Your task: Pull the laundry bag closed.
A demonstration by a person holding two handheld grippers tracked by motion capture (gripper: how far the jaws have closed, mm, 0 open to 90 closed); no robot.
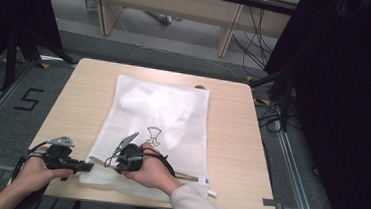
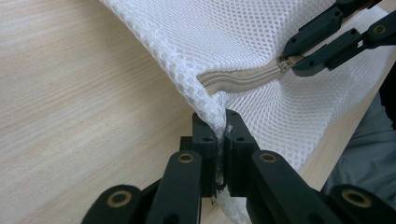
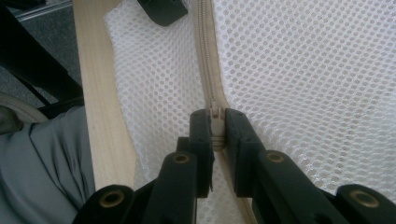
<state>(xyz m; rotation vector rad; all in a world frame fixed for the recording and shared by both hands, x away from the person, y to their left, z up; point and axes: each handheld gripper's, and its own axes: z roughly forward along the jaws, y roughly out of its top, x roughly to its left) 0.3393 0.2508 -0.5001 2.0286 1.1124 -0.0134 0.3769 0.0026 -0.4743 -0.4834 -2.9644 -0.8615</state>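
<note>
The white mesh bag (image 1: 154, 127) lies across the counter (image 1: 232, 128). Left gripper (image 2: 221, 135) pinches its seven-o'clock corner; right gripper (image 3: 216, 122) pinches the zipper pull (image 3: 215, 114). Zipping looks barely begun.

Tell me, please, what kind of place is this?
Probably a lab or recording room, not a home: a small wooden table stands on grey floor with a taped number, loose cables, and black curtains at the sides.

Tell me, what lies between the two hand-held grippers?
A short stretch of the white mesh bag and its beige zipper, seen in the left gripper view.
</note>
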